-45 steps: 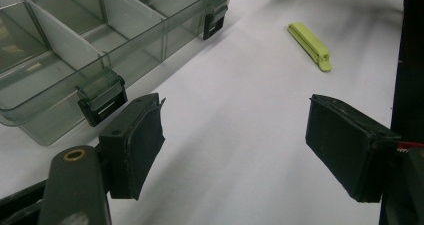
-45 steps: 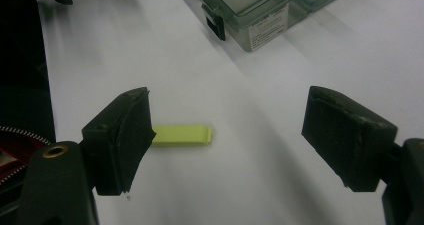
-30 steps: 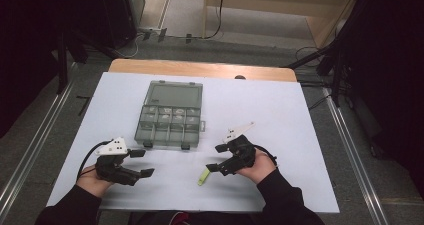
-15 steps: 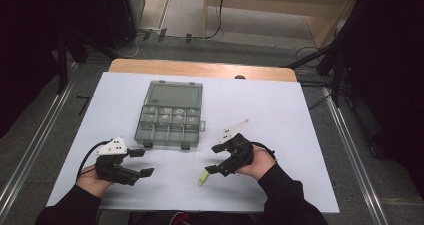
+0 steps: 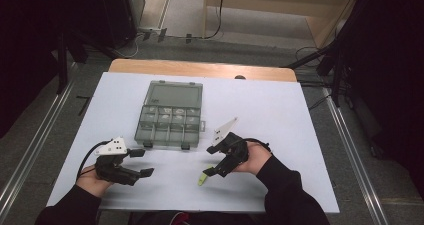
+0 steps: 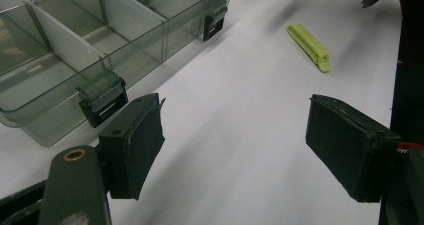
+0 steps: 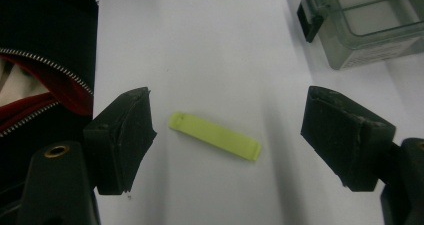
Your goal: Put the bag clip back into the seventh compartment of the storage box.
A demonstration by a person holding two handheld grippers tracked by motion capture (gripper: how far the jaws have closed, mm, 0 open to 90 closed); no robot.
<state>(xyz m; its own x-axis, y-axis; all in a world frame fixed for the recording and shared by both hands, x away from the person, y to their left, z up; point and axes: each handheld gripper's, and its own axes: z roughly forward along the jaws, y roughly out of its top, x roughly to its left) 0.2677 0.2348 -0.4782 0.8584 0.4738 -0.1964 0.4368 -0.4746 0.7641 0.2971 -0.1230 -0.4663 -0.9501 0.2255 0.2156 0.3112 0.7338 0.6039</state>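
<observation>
A compartment box [image 5: 170, 116] is set at the middle of the table [image 5: 280, 105], lid behind the tray. Nearer the person, a clip [image 5: 202, 178] lies right of centre — between the left gripper [image 5: 142, 162] and right gripper [image 5: 210, 161].

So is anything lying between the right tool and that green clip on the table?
Nothing visible. The right tool hangs open directly over the green clip, with bare white table around it. The compartment box sits off to one side, clear of the approach.
</observation>
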